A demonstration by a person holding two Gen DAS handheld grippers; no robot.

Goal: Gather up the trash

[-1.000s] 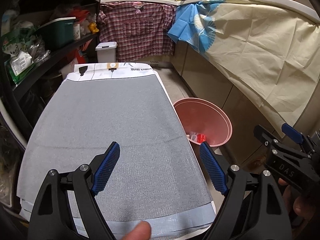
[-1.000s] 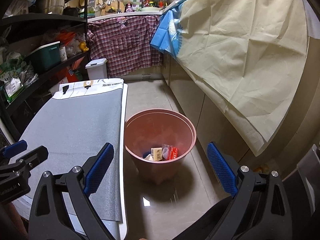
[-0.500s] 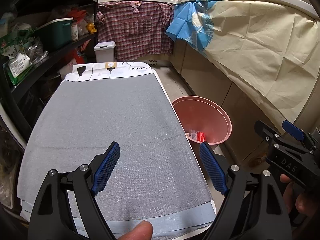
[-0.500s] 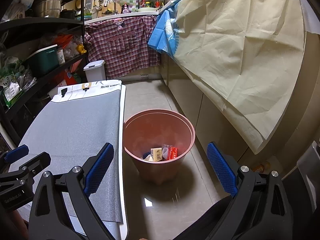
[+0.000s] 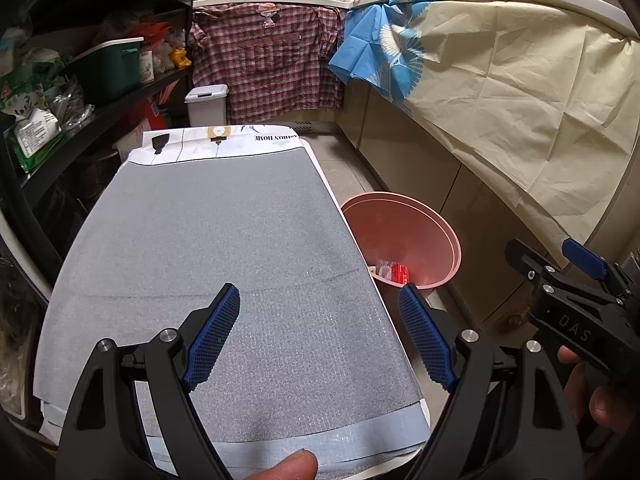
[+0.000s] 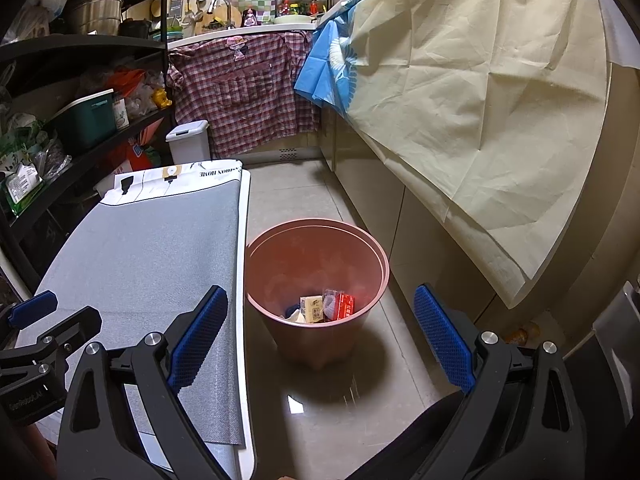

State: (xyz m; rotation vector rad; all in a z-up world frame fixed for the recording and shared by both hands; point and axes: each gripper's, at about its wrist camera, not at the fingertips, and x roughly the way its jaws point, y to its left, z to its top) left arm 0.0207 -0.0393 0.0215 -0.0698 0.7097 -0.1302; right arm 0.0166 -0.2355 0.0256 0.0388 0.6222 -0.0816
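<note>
A pink trash bin stands on the floor just right of the table; it also shows in the left wrist view. Inside lie a small cream carton, a red packet and crumpled wrappers. My left gripper is open and empty above the near end of the table's grey mat. My right gripper is open and empty, held above and in front of the bin. The right gripper also shows at the right edge of the left wrist view.
A dark shelf unit with boxes and bags runs along the left. A white lidded bin stands beyond the table. A cream cloth hangs over the counter on the right, plaid shirts at the back. Tiled floor lies around the bin.
Both grippers have drifted slightly back and up, so the views sit a little higher. Both stay open and empty. The trash in the bin has not moved.
</note>
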